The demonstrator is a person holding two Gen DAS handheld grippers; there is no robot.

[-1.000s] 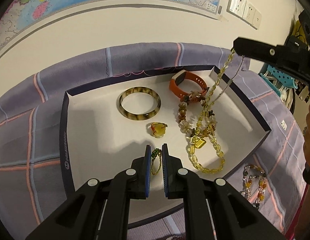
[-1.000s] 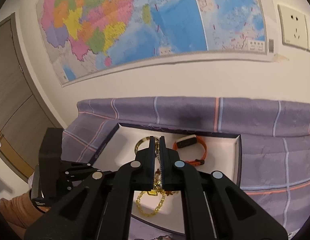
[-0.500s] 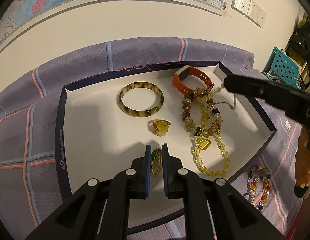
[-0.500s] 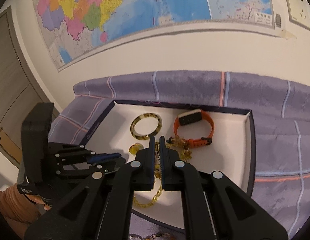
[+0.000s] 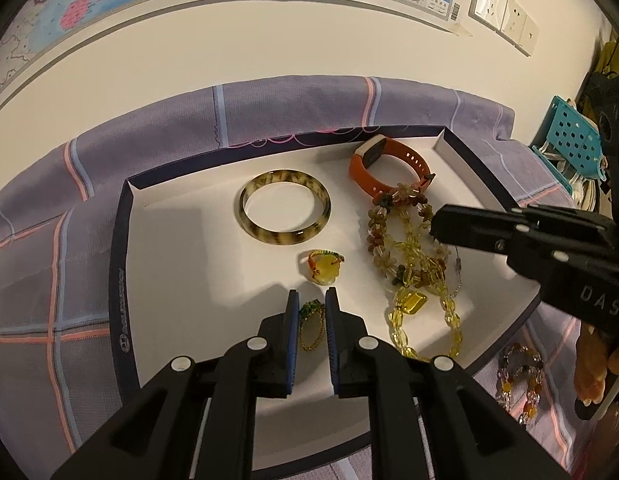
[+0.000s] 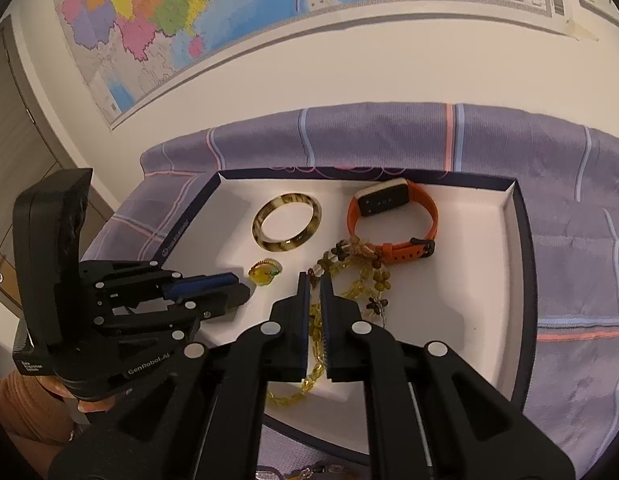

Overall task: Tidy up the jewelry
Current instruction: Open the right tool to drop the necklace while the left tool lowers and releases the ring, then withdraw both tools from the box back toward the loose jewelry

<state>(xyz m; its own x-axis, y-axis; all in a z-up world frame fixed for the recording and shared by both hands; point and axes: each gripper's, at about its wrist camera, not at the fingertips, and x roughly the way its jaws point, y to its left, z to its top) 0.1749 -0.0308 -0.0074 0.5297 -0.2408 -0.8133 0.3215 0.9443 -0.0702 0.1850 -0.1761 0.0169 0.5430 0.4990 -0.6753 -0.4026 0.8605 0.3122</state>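
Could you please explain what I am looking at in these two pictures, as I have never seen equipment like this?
A person holds a two-finger gripper in each hand, and each gripper carries a wide-angle camera looking along its black fingers. One picture is from the left gripper, the other from the right gripper. Below them a white tray sits on a purple checked cloth. It holds a striped bangle, an orange watch, a yellow-stone ring and tangled bead strands. The left gripper is shut on a small green ring. The right gripper's jaws are opening, with the yellow necklace between them.
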